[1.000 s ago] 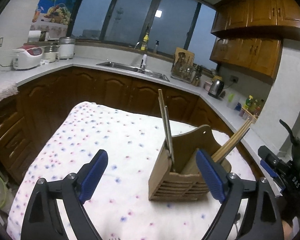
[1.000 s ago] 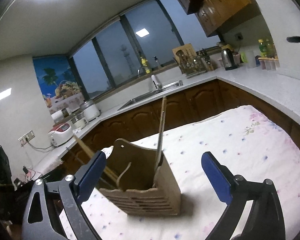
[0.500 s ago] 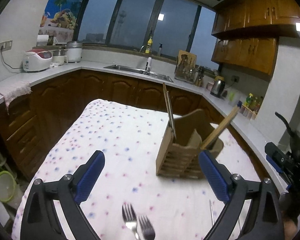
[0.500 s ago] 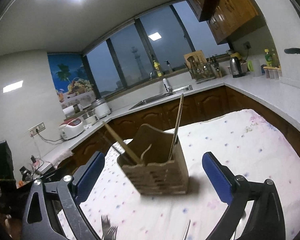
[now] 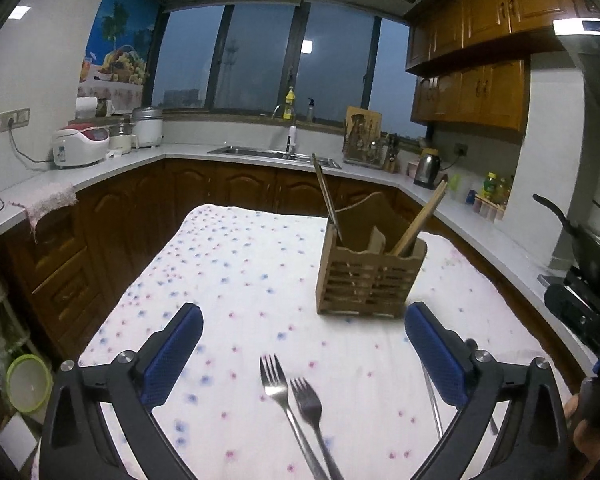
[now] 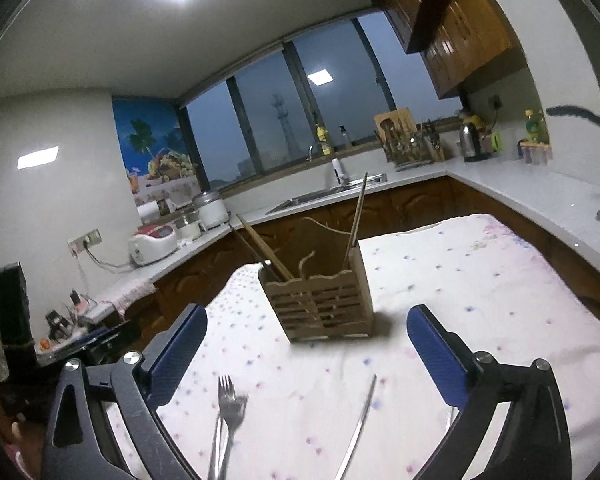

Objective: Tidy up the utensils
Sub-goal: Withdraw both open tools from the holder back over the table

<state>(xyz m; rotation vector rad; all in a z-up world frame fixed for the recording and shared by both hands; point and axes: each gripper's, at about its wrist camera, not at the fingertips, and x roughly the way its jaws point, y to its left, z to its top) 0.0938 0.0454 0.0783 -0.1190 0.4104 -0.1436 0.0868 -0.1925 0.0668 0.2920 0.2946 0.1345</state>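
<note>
2 forks [image 5: 292, 396] newly in view

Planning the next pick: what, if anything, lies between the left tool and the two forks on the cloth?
Nothing visible. The left tool is open above the two forks, which lie side by side on the cloth. The wooden holder stands farther back.

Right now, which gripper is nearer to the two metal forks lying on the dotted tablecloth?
Left, as far as the views show. The two metal forks lie centred between the left gripper's open fingers; they sit off toward the right gripper's left finger.
</note>
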